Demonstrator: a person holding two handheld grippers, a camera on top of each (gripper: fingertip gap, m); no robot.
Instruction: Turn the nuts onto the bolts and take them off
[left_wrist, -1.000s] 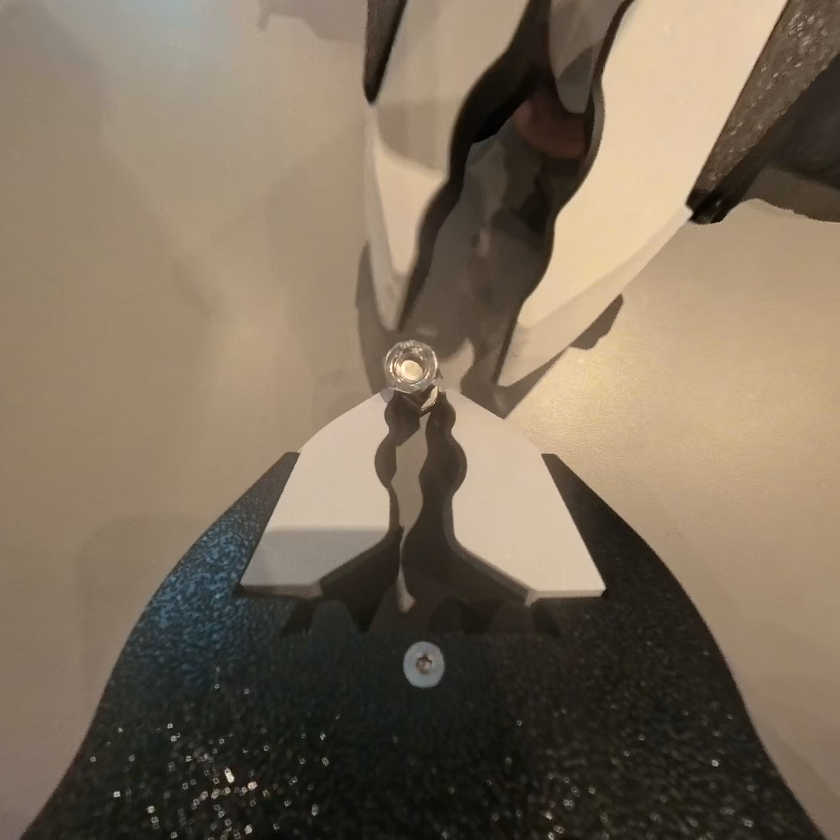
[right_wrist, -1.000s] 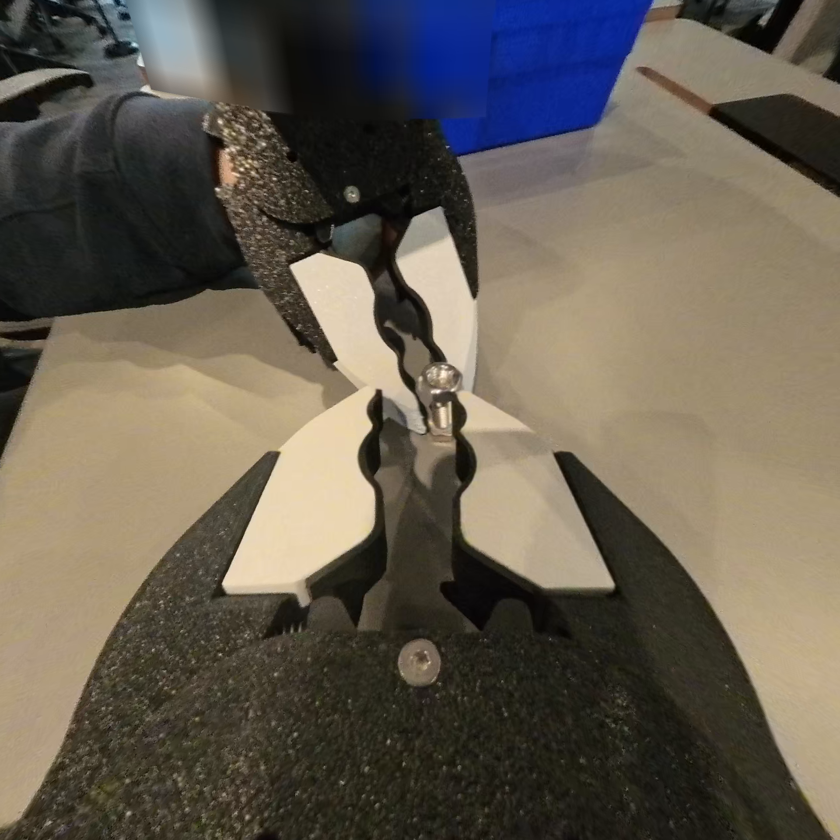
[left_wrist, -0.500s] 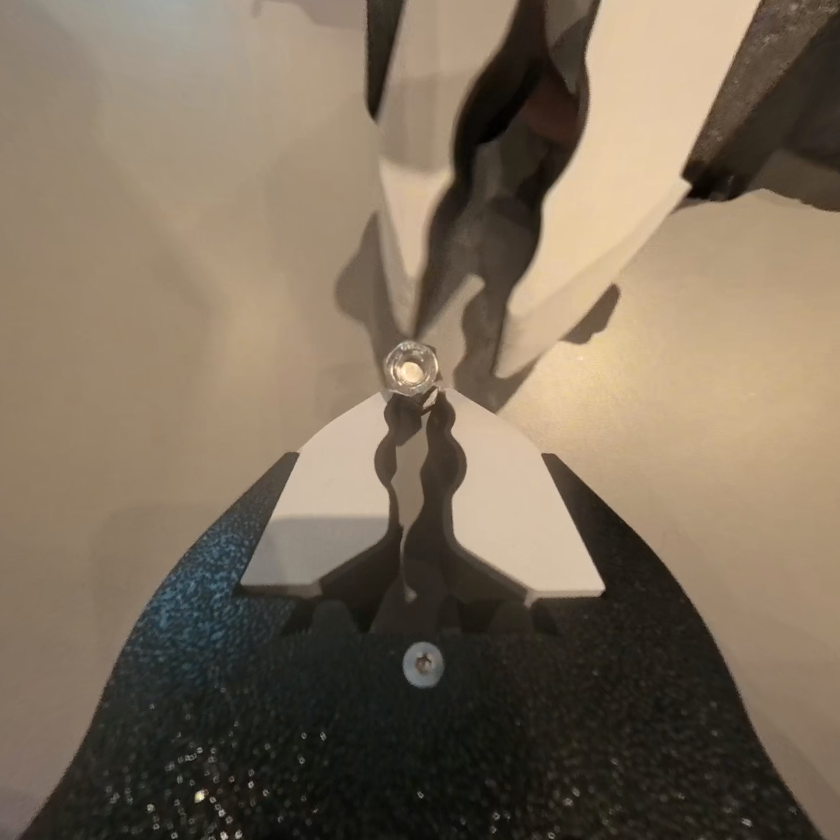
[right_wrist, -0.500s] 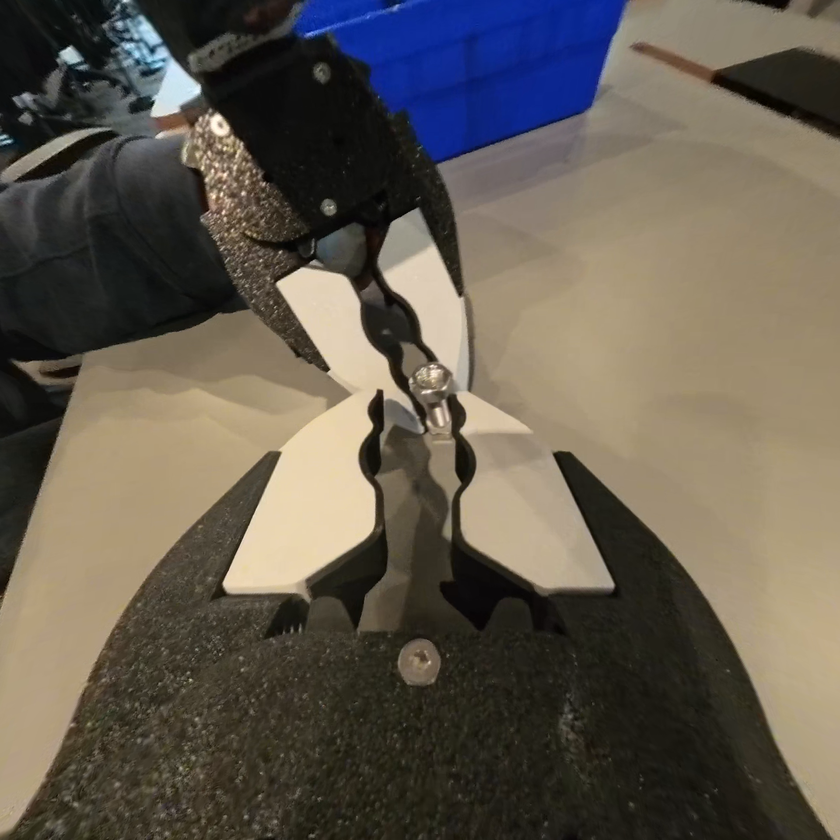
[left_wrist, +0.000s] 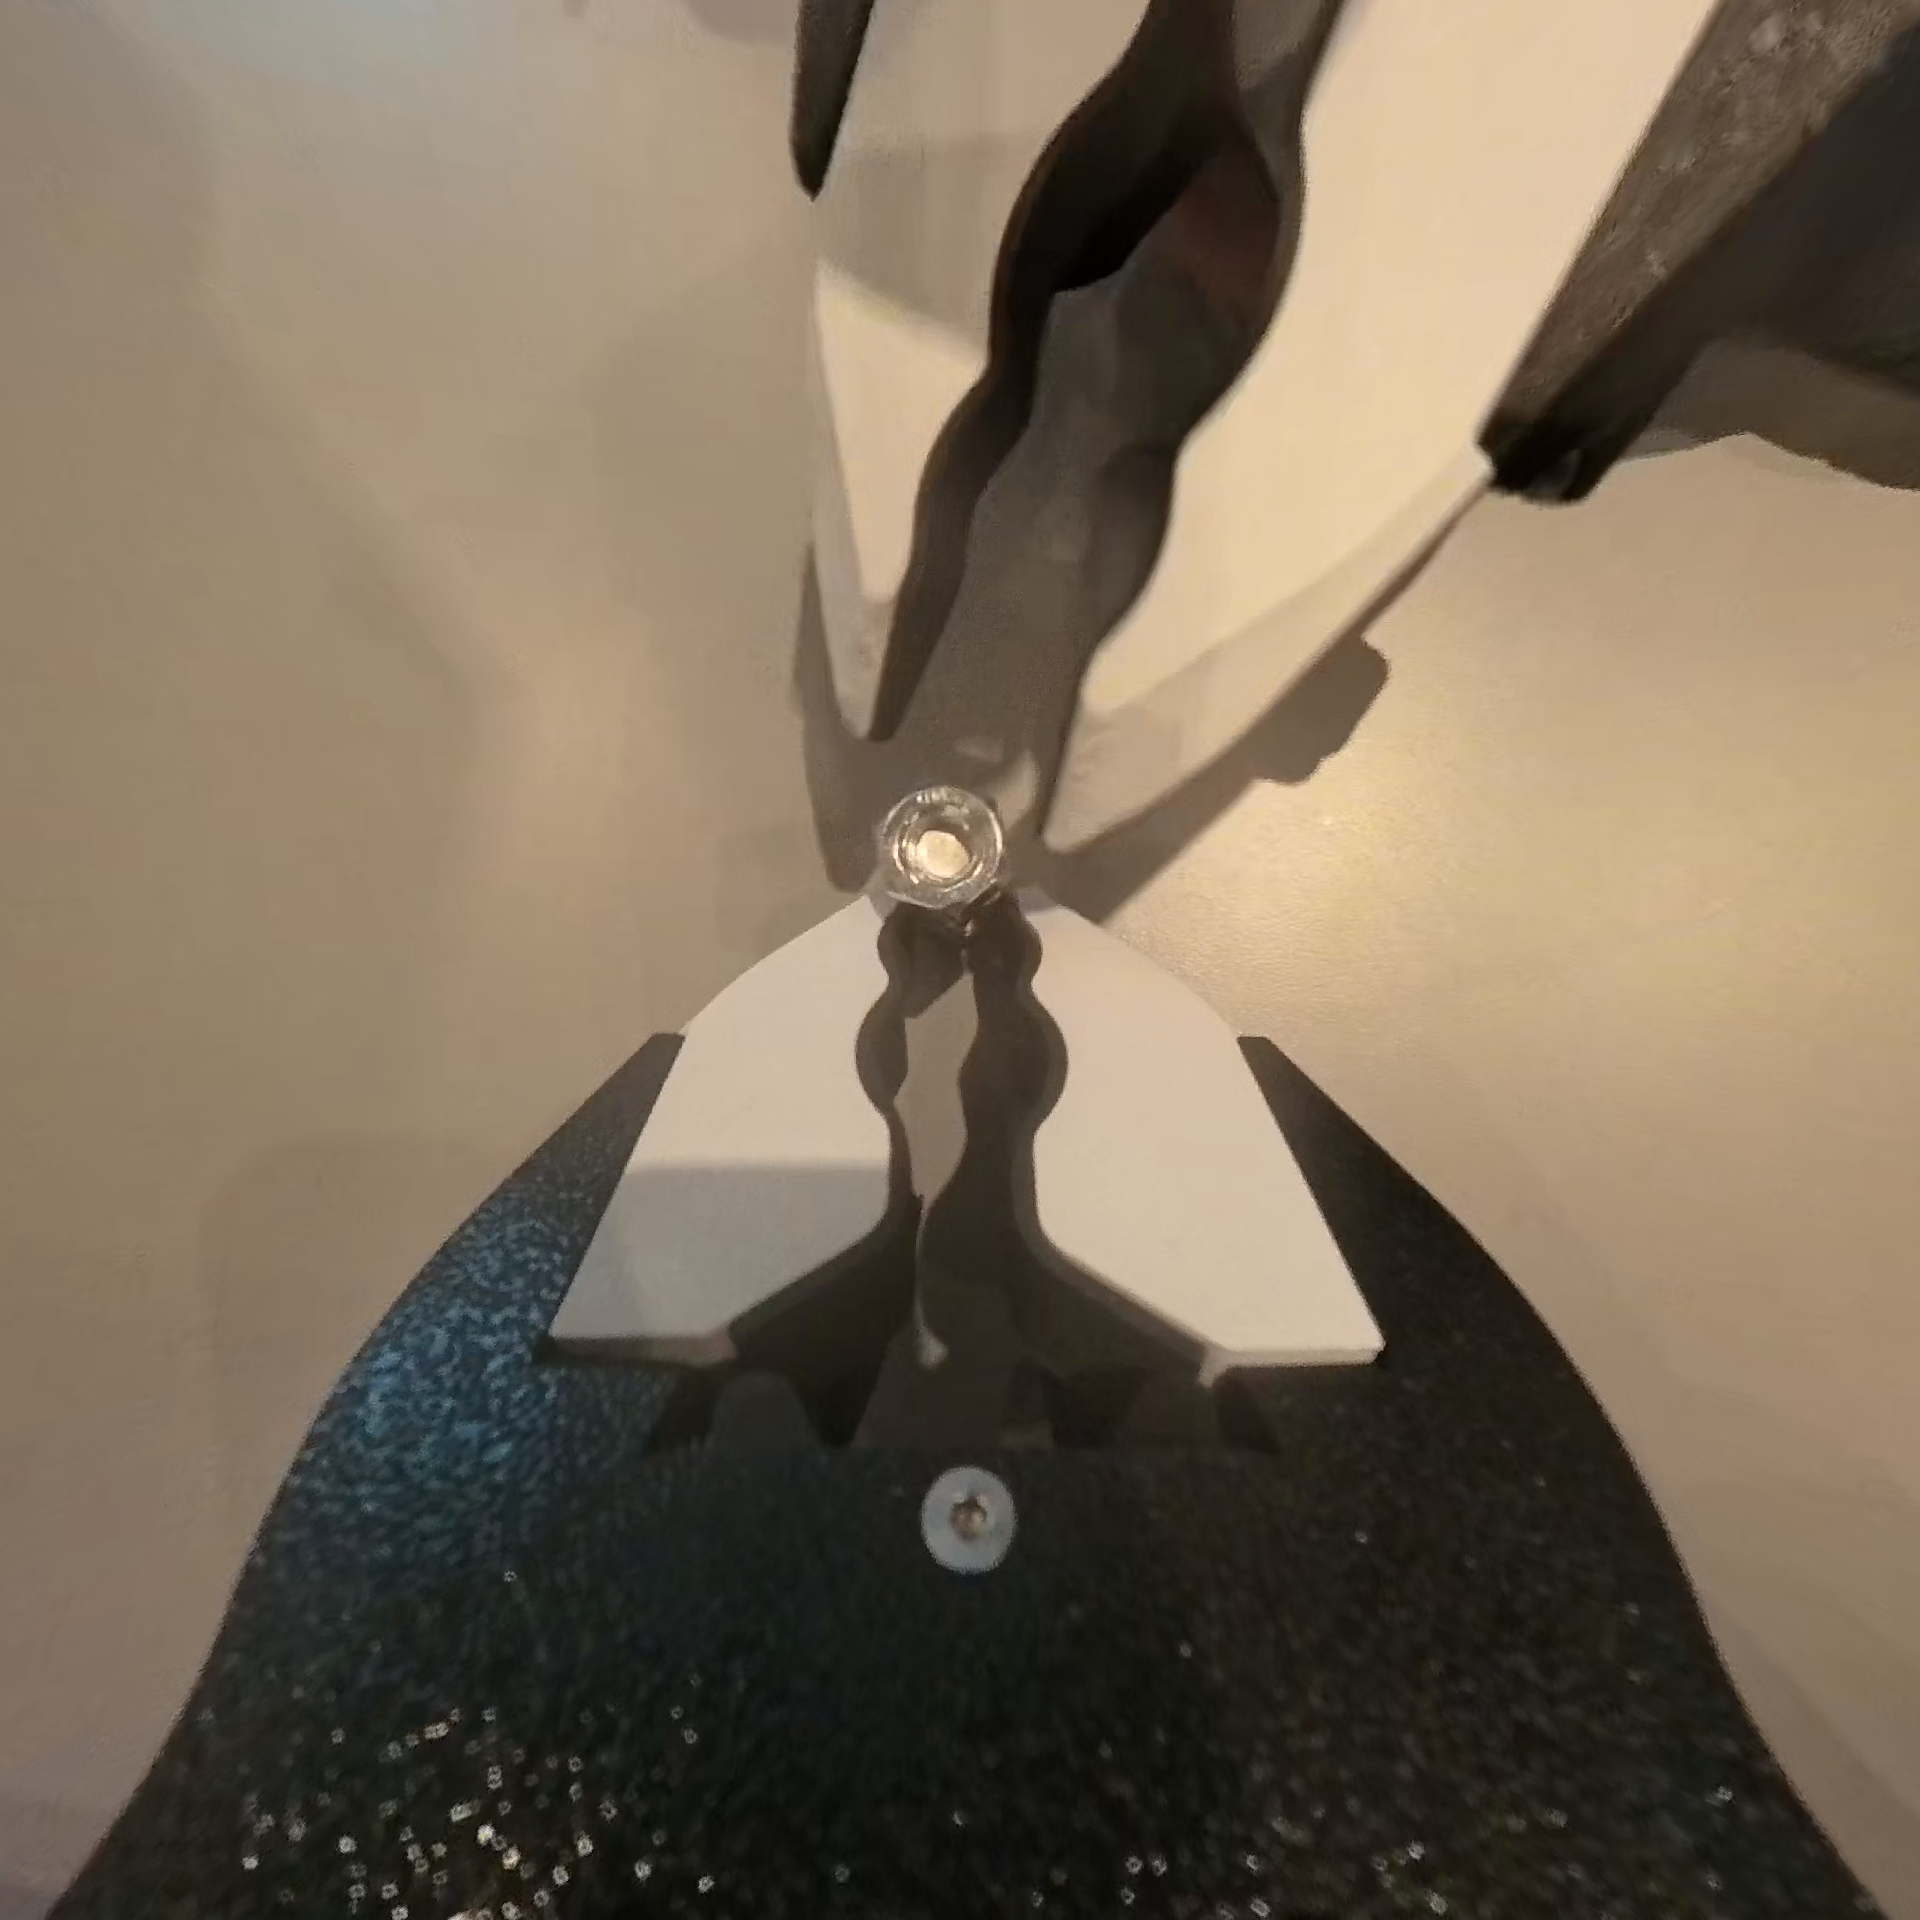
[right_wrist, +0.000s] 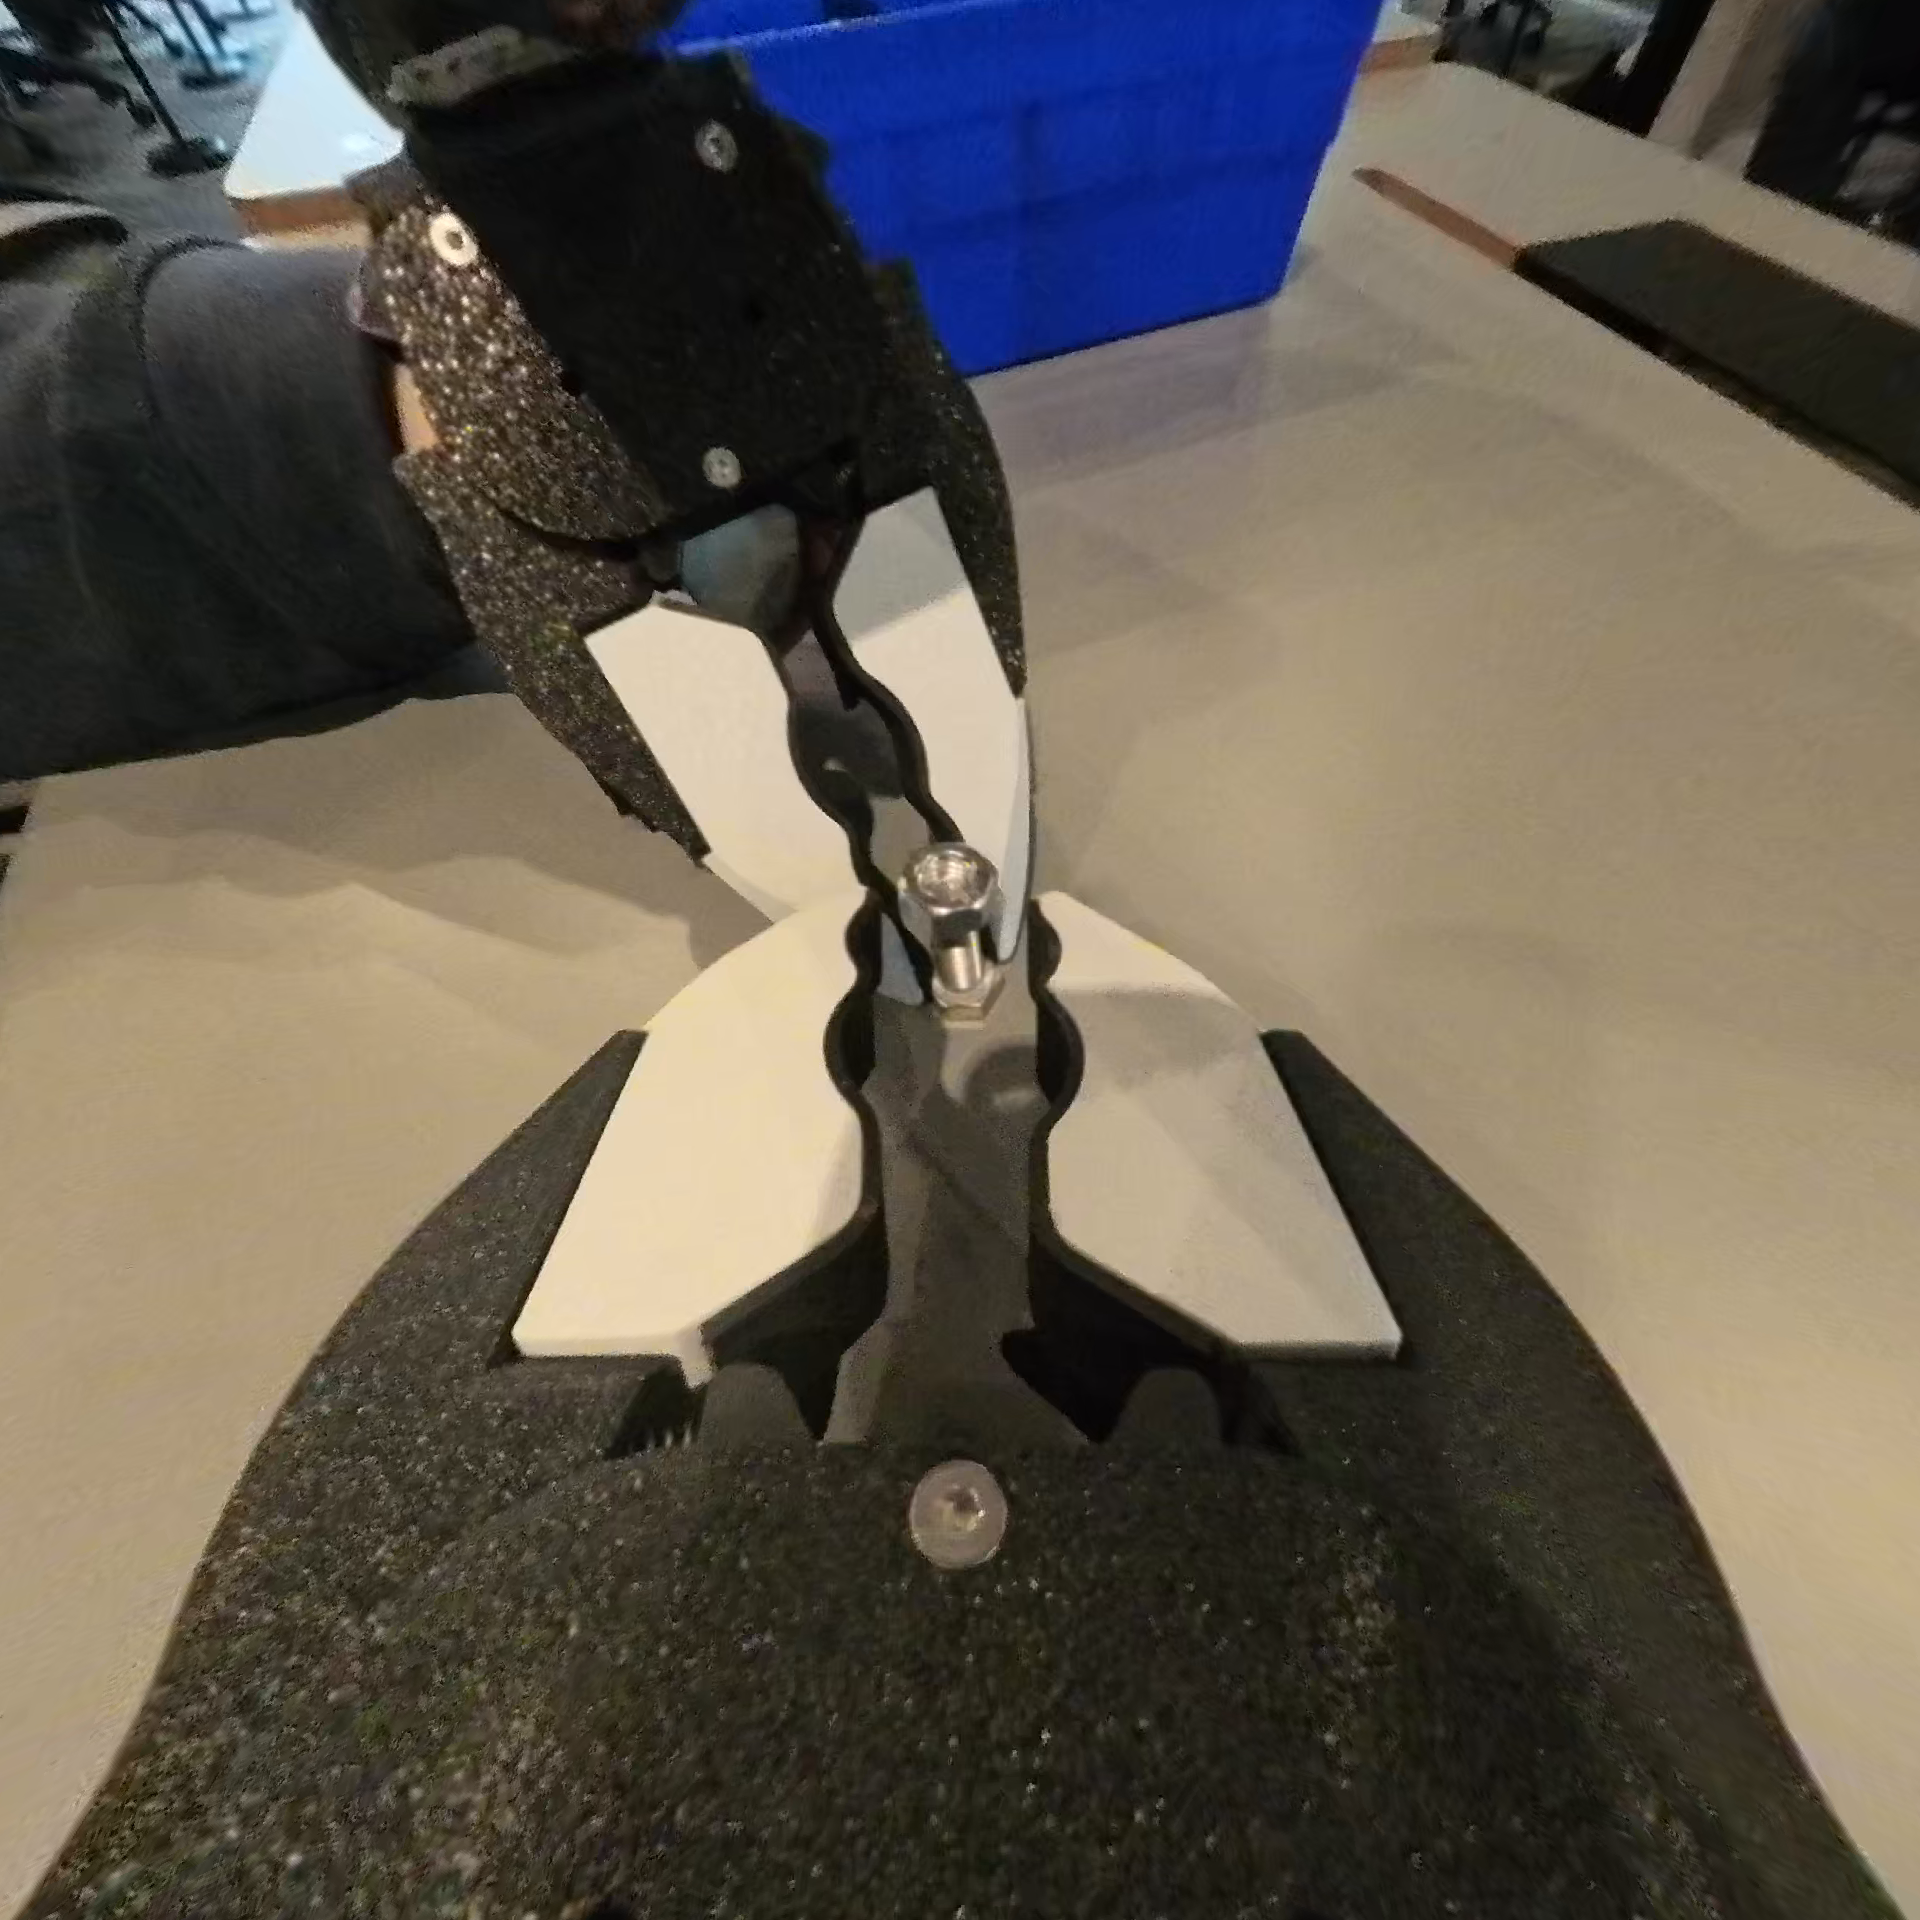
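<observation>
The small steel bolt (right_wrist: 958, 966) looks stiff, light and slick; the left gripper (left_wrist: 940, 923) pinches its upper hex, while the barely parted right gripper (right_wrist: 943, 920) should clamp the lower flats.

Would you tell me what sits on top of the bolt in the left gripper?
A hex nut sits at the upper end of the bolt; the thread inside it is hidden.

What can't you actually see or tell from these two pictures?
- Left wrist view: the nut faces the camera end-on and hides the bolt behind it, held in the left gripper.
- Right wrist view: whether the right gripper pinches anything is unclear, since the metal parts hide the contact.
- Right wrist view: the blue bin is cut off by the top edge, so its contents are unseen.
</observation>
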